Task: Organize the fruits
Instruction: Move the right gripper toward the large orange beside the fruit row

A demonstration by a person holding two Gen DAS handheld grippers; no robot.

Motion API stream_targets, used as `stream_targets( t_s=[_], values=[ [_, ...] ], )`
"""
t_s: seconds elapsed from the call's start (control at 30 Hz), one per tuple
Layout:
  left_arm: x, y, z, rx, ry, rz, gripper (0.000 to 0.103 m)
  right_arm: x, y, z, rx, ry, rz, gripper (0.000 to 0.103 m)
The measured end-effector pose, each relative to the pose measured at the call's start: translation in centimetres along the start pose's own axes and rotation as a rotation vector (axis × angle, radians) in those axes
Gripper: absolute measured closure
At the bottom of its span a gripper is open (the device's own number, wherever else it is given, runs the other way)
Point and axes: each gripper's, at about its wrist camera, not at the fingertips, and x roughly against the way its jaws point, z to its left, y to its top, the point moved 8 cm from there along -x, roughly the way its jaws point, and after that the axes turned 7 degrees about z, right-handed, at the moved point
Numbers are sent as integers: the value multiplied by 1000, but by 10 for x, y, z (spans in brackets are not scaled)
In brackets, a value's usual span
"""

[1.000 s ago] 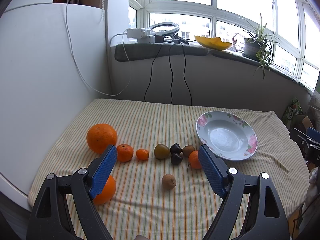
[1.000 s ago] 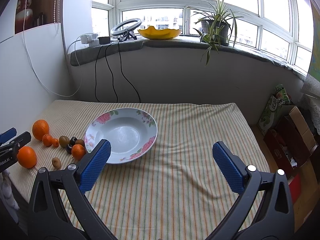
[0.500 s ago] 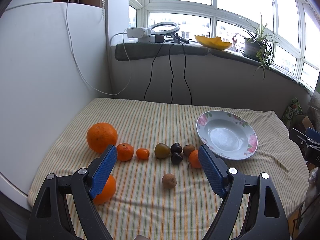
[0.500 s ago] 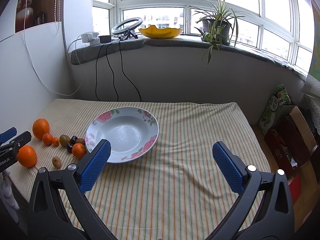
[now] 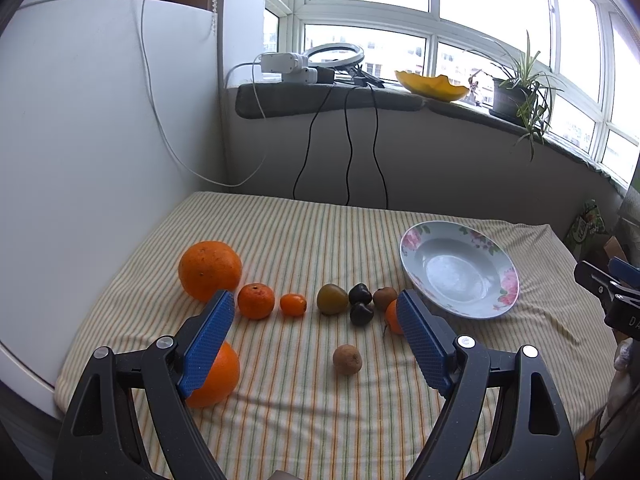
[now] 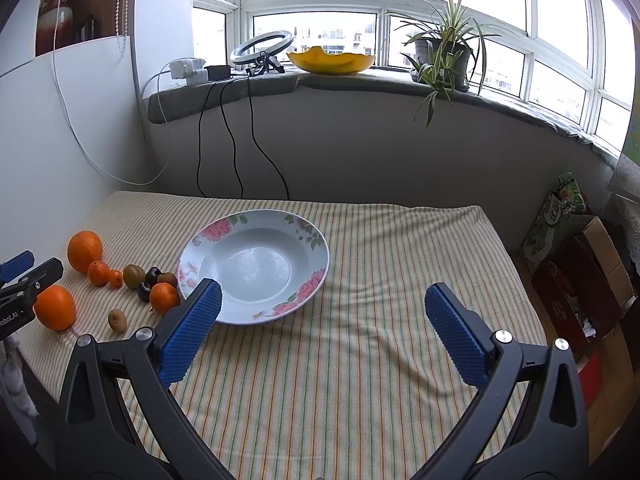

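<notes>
Orange fruits (image 5: 256,301) just beyond left gripper's (image 5: 315,336) spread, empty fingers (image 5: 208,336).

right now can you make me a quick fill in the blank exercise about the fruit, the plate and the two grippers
1. The flowered plate holds ____ fruit.
2. The largest orange lies at the ____ end of the fruit row in the left wrist view.
3. The fingers of the left gripper and the right gripper are ____.
4. The plate rests on a ____ tablecloth.

Missing words: no; left; open; striped
</notes>
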Motion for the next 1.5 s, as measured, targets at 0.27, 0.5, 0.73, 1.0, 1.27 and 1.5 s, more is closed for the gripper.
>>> stream_targets(
  t_s=[0.27, 0.5, 0.73, 1.0, 1.27, 1.5],
  values=[
    [-2, -5, 19, 41, -12, 5, 20, -5, 2, 21, 38, 41, 4, 0],
    [-2, -19, 55, 127, -20, 32, 20, -14, 6, 67, 97, 229, 17, 0],
    [-3, -41, 92, 219, -20, 73, 21, -32, 5, 131, 179, 431, 91, 0],
    [-8, -65, 116, 290, -37, 115, 22, -57, -9, 199, 265, 590, 231, 4],
    [-23, -80, 118, 334, -90, 167, 22, -69, -21, 252, 336, 672, 323, 7],
    [-28, -84, 119, 333, -105, 179, 22, -79, -33, 292, 388, 735, 389, 7]
  ],
)
